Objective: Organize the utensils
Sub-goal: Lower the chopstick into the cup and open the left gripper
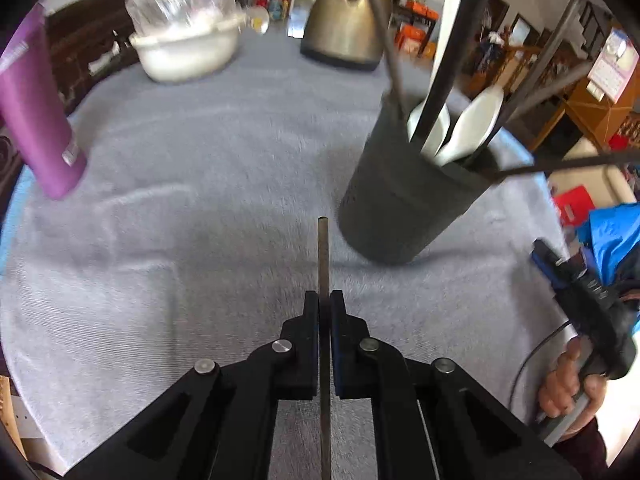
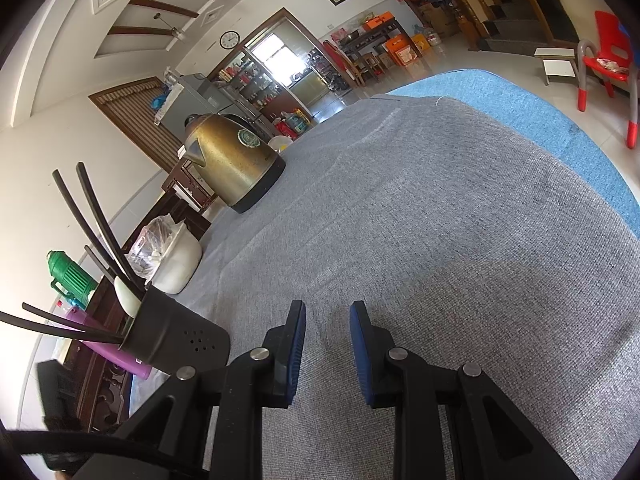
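Observation:
My left gripper (image 1: 324, 300) is shut on a thin dark chopstick (image 1: 323, 256) that points forward over the grey cloth. A dark utensil holder (image 1: 404, 204) stands just ahead to the right, with white spoons (image 1: 472, 128) and several dark chopsticks (image 1: 444, 64) in it. The holder also shows in the right wrist view (image 2: 168, 336) at the lower left. My right gripper (image 2: 327, 312) is open and empty above the cloth; it shows at the right edge of the left wrist view (image 1: 576, 292), held by a hand.
A grey cloth (image 1: 200, 184) covers the table, over a blue cloth (image 2: 520, 108). A brass kettle (image 1: 348, 20), a white bowl with a plastic bag (image 1: 184, 40) and a purple bottle (image 1: 36, 108) stand at the back and left.

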Demonstrator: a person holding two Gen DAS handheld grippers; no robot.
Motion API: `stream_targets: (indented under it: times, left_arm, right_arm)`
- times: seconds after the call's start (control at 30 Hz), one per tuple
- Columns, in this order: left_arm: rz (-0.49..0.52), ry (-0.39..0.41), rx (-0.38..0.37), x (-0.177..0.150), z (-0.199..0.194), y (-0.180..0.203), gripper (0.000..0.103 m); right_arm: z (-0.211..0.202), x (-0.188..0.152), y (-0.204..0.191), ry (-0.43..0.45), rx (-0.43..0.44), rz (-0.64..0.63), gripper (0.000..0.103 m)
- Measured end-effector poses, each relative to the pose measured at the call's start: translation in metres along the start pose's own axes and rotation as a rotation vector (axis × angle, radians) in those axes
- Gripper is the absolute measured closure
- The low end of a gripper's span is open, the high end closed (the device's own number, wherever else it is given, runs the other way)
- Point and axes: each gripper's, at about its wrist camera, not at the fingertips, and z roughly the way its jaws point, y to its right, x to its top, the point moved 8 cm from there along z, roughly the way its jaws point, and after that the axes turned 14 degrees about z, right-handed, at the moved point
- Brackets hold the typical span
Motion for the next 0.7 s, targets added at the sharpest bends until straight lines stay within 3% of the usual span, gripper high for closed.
stream_targets:
  times: [0.23,0.43,0.57,0.7]
  left_arm:
    - [0.016,0.246,0.007,0.03,-0.099,0.016,0.098]
    - [0.051,0.487,0.036,0.077,-0.188,0.041,0.098]
    - [0.106,0.581,0.09,0.11,-0.221,0.055,0.098]
    - [0.145,0.623,0.118,0.136,-0.234,0.063,0.098]
  right_arm:
    - [0.0,-0.001,0.0,-0.002,0.001,0.005,0.077]
    - [0.0,0.0,0.0,-0.001,0.001,0.005,0.077]
    - [-0.001,-0.001,0.0,0.0,0.004,0.008,0.077]
    - [-0.002,-0.001,0.0,0.001,0.006,0.01,0.077]
